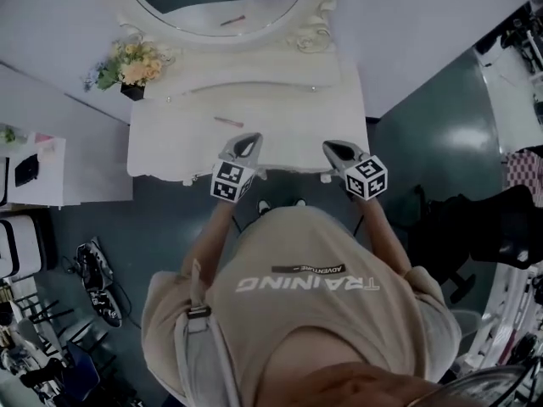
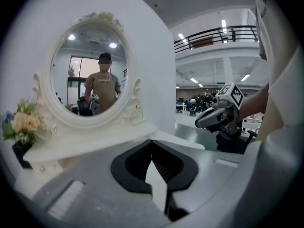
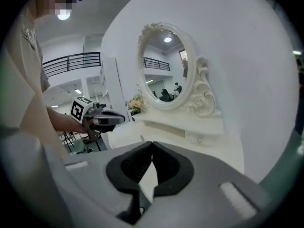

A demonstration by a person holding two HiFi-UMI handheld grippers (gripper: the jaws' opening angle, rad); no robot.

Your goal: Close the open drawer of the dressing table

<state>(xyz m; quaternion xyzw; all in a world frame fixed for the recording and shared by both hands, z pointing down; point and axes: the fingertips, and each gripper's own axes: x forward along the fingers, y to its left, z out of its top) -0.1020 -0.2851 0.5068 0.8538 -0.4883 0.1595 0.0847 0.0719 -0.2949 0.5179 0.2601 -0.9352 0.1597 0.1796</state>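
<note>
The white dressing table (image 1: 170, 147) stands in front of me with an oval mirror (image 1: 216, 2) on top. Both grippers hover over its front edge. My left gripper (image 1: 246, 144) and my right gripper (image 1: 337, 149) point at the table top, jaws together and holding nothing. From the head view I cannot make out a drawer front below the edge. In the left gripper view the jaw tips (image 2: 152, 144) meet before the mirror (image 2: 88, 72), with the right gripper (image 2: 221, 115) to the side. In the right gripper view the tips (image 3: 152, 146) meet too, and the left gripper (image 3: 102, 118) shows on the left.
A flower bunch (image 1: 129, 62) sits at the table's back left, and a small pink stick (image 1: 227, 121) lies on the top. A white side cabinet (image 1: 34, 172) stands to the left, shoes (image 1: 93, 270) lie on the floor, and a black chair (image 1: 475, 227) is at right.
</note>
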